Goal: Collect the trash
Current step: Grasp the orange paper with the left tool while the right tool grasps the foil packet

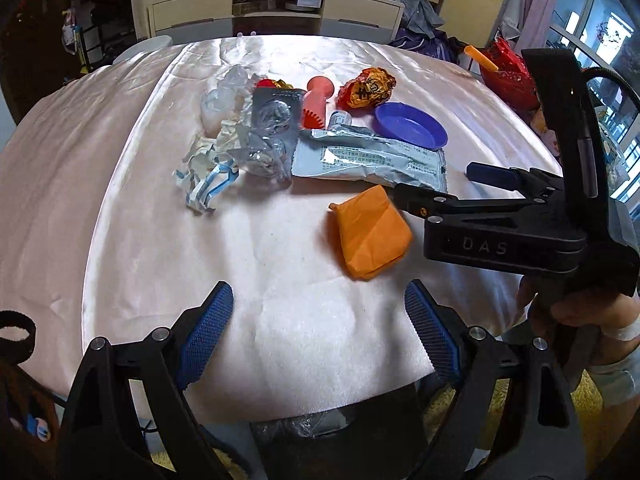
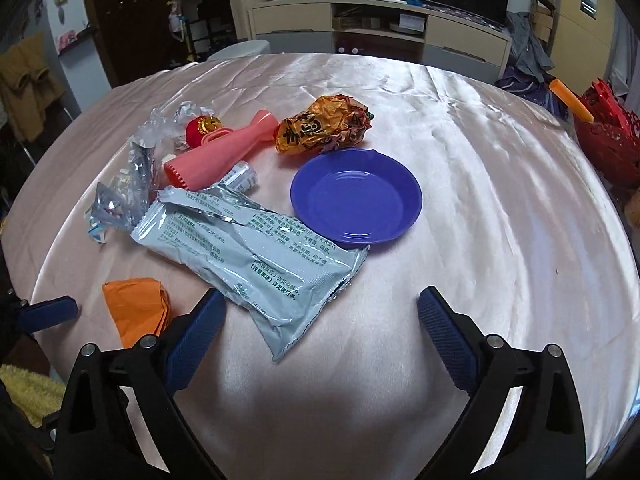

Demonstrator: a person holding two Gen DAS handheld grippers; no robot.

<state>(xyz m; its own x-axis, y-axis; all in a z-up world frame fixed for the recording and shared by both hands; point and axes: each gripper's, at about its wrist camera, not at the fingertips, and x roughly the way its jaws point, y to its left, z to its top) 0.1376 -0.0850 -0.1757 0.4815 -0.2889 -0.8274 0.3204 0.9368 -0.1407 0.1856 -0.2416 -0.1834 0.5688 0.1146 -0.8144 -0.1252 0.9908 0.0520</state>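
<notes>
Trash lies on a pink satin tablecloth (image 1: 120, 200). A grey foil packet (image 1: 360, 158) (image 2: 256, 256) lies mid-table. An orange paper wad (image 1: 370, 234) (image 2: 136, 308) sits nearer. Crumpled white and clear wrappers (image 1: 224, 152) (image 2: 120, 200) lie left. A crumpled orange snack wrapper (image 1: 368, 88) (image 2: 324, 124) lies at the back. My left gripper (image 1: 324, 332) is open and empty above the near cloth. My right gripper (image 2: 320, 320) (image 1: 440, 184) is open and empty, its left finger next to the packet's near end.
A blue plate (image 1: 412, 126) (image 2: 356, 196) sits right of the packet. A pink plastic tool (image 1: 316, 100) (image 2: 224, 148) and a small red object (image 2: 200, 128) lie behind. A dark bin with a bag (image 1: 304, 428) stands under the near table edge. A red bag (image 2: 608, 140) stands at right.
</notes>
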